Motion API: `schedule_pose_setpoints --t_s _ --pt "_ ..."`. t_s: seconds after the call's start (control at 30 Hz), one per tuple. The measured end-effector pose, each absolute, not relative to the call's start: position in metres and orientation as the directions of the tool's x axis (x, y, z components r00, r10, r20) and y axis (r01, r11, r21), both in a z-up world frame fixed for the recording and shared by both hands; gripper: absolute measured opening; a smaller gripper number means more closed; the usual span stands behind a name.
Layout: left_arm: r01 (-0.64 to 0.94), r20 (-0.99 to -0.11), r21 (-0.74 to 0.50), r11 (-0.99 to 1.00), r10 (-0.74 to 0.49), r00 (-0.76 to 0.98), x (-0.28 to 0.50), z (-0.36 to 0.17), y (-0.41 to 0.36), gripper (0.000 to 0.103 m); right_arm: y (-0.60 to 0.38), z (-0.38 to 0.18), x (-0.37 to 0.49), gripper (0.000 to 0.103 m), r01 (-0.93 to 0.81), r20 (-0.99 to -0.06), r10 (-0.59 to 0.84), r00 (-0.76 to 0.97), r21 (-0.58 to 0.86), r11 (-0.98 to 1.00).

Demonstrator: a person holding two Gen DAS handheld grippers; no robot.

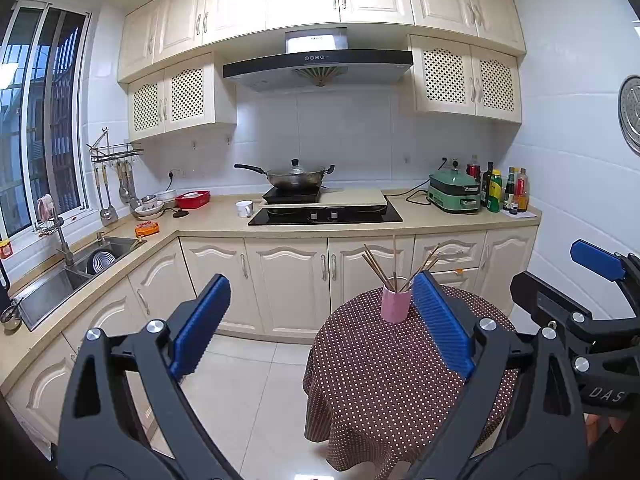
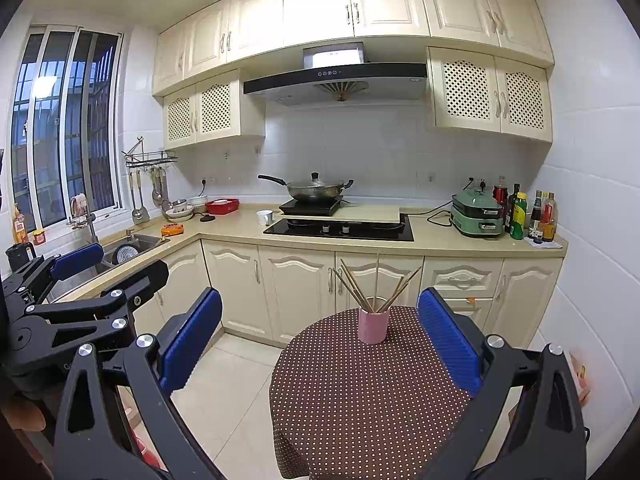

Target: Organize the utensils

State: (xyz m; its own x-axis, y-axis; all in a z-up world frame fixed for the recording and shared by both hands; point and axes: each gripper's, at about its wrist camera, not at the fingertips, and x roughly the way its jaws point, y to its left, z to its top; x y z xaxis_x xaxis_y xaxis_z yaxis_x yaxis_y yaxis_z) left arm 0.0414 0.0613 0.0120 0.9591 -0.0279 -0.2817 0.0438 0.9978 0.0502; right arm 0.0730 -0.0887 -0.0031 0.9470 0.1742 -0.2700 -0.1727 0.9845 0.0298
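Each claw is built from black angular linkage arms, joined by silver round screws. The fingers (image 1: 202, 320) are faced with ribbed blue pads. White letters "DAS" are printed at the lower right of the left wrist view.

I am standing in a home kitchen. Cream cabinets (image 2: 304, 292) run under an L-shaped countertop (image 2: 240, 228), with a range hood (image 2: 336, 78) over a black gas hob (image 2: 340, 230). A lidded wok (image 2: 318, 190) sits on it, a steel sink (image 1: 76, 268) lies under the window (image 1: 40, 120), and sauce bottles (image 2: 532, 216) crowd the corner.
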Motion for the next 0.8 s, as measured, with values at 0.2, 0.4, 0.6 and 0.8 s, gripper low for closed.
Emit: schedule_pose_setpoints --t_s 0.2,0.4,0.6,0.8 --pt "0.046 -0.280 0.051 0.998 -0.029 0.959 0.0417 0.0133 0.0608 0.091 -0.0917 -0.0025 0.0696 0.095 -0.167 -0.268 0.170 0.948 0.035 0.985" --pt "0.046 -0.281 0.053 0.998 -0.030 0.959 0.0422 0.0137 0.0610 0.091 -0.0919 -0.0021 0.0693 0.095 -0.166 -0.267 0.170 0.949 0.036 0.985" --pt "0.047 -0.282 0.053 0.998 -0.030 0.959 0.0432 0.0134 0.0604 0.091 -0.0921 -0.0024 0.0686 0.095 -0.165 -0.268 0.169 0.948 0.036 0.986" --pt "0.047 -0.284 0.053 0.997 -0.030 0.958 0.0423 0.0133 0.0600 0.091 -0.0894 -0.0015 0.0689 0.095 -0.164 -0.271 0.168 0.948 0.038 0.986"
